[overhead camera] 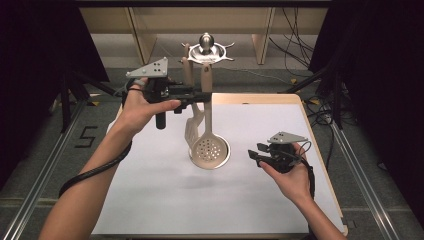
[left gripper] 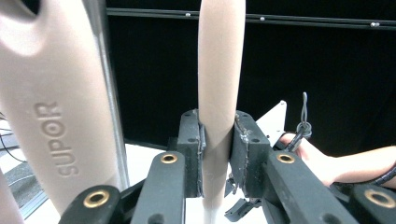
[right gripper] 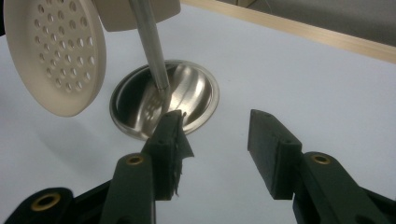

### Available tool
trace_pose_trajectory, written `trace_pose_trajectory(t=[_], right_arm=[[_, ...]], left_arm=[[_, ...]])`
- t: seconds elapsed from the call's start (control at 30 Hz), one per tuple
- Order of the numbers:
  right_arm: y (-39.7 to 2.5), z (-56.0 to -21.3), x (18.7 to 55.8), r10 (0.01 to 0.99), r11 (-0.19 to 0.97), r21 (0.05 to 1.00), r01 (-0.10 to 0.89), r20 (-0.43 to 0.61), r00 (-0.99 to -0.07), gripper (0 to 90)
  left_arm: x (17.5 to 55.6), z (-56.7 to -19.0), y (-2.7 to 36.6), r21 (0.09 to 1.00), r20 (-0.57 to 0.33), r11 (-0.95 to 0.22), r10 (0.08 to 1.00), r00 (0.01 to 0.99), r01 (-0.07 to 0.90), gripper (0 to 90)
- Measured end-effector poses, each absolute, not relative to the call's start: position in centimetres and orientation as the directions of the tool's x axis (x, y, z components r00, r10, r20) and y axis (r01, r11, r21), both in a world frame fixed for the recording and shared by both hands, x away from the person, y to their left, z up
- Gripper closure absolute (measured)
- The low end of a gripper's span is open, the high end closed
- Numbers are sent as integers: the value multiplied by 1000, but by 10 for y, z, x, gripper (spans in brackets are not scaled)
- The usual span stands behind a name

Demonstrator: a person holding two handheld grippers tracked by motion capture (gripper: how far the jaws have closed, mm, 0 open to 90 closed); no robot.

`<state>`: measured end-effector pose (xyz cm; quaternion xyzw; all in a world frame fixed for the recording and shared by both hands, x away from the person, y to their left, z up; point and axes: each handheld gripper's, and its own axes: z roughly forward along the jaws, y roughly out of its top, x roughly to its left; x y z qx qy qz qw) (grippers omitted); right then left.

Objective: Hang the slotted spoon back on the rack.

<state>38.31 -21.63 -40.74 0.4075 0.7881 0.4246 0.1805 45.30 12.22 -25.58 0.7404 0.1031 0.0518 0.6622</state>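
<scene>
**Utensil stand, skimmer held at the handle**

On the white table [overhead camera: 150,200]: item one, a metal utensil stand [overhead camera: 206,50] with a round steel base [right gripper: 196,100] and a thin upright pole [right gripper: 149,46], placed at the middle of the table towards the far edge.

Item two, a beige spatula [overhead camera: 192,125], hanging from the stand's top just beside the skimmer; its handle, marked SUPOR [left gripper: 56,140], shows close by in my left gripper view.

Item three, a beige perforated skimmer [overhead camera: 209,150], hanging upright, its round holed head low over the base.

Item four, my left gripper [left gripper: 217,154], raised level at the skimmer's handle [left gripper: 219,70], jaws clamped on it from both sides.

Item five, my right gripper [right gripper: 215,144], low over the table to the right of the base, jaws spread apart with nothing between them.
</scene>
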Motion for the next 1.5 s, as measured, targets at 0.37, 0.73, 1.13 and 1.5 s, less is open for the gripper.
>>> trace_pose_trajectory(t=[0.37, 0.73, 1.13, 1.5], right_arm=[[-216, -407, 383, 797, 304, 812, 499, 70, -600, 560], [-216, -407, 382, 797, 302, 811, 502, 74, -599, 560], [-217, -408, 384, 786, 332, 816, 474, 39, -618, 558], [-217, -408, 381, 798, 306, 813, 495, 65, -600, 556]], left_arm=[[456, -256, 121, 990, -74, -98, 224, 972, 98, 743], [457, -259, 121, 989, -88, -96, 222, 971, 112, 741], [455, -261, 123, 990, -98, -80, 238, 966, 120, 725], [448, -262, 124, 992, -68, -87, 284, 956, 96, 654]])
